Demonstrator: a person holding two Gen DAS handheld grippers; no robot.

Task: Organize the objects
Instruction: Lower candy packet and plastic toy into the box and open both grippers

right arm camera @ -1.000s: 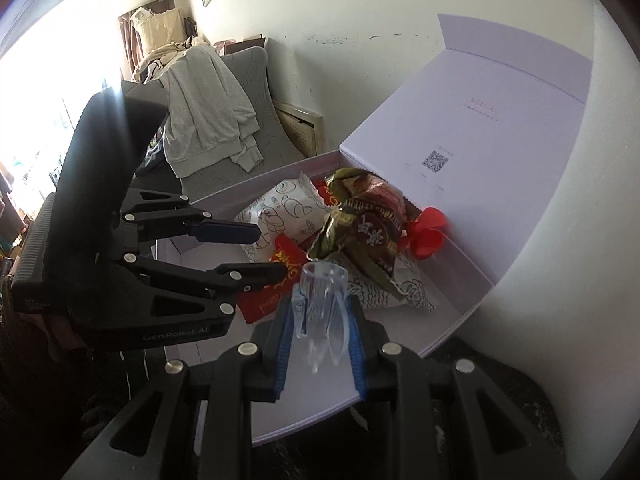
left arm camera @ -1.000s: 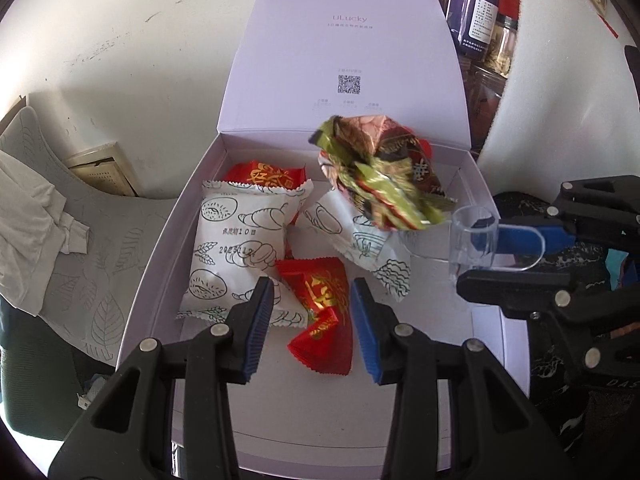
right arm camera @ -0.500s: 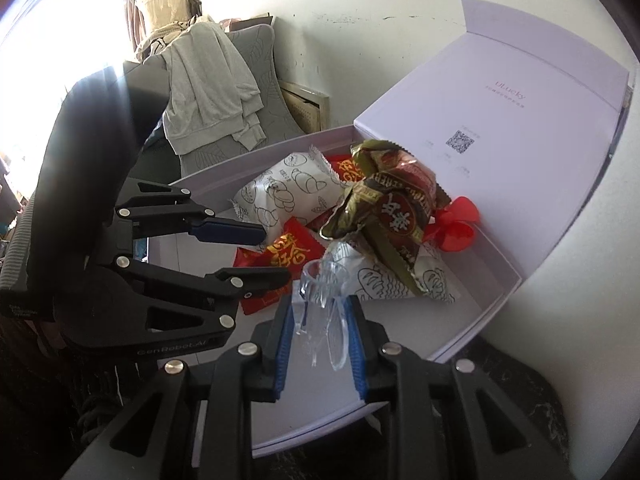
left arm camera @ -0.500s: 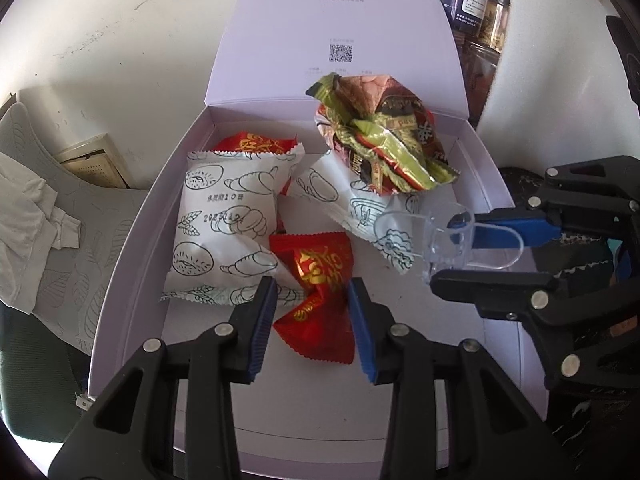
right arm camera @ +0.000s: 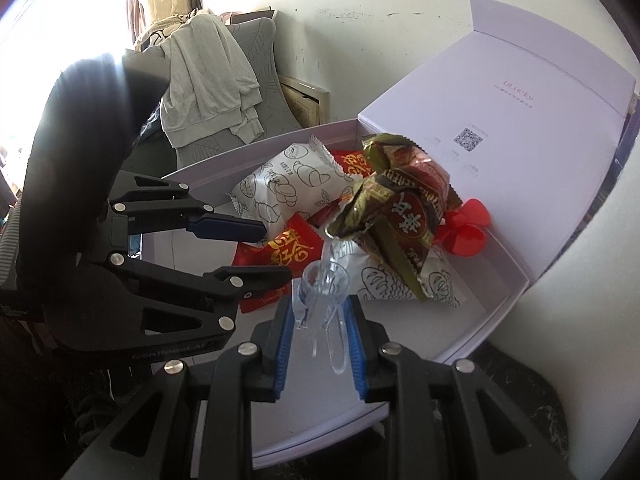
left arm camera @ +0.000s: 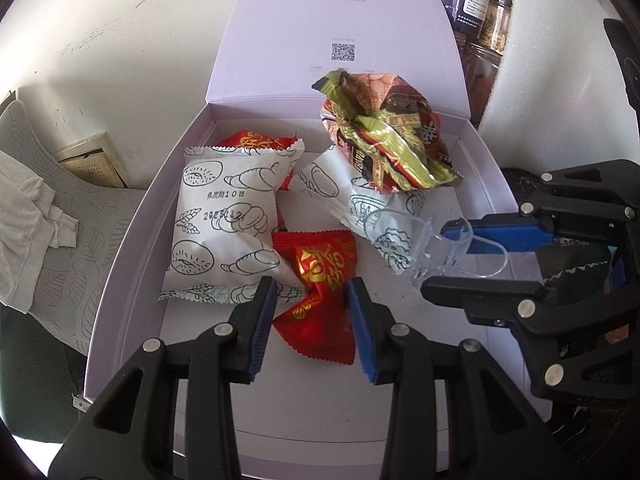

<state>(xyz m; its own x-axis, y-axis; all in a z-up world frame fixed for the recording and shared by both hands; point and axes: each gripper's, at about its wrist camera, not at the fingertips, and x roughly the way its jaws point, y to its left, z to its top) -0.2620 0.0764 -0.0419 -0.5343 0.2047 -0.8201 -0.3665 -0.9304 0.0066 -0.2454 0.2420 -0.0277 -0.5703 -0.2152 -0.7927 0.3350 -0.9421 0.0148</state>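
Against a white wall, an open lilac cardboard gift box (left arm camera: 120, 264) already holds several snack packets, while the right gripper (right arm camera: 320, 320) clasps a small clear plastic cup (right arm camera: 324, 292) just above its floor, unreleased; the left gripper (left arm camera: 310, 316) hovers half-open, empty.

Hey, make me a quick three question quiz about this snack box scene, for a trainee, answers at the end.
1. True or false: the right tongs are shut on a clear plastic cup.
2. Multiple choice: directly ahead of the open left tongs lies A) a red snack packet, B) a glass jar, C) a folded cloth.
3. Fill in: the crumpled green and brown wrapper rests on a white pastry packet near the box's ____ corner, by the open lid.

Key: 1 true. 2 A. 3 far right.
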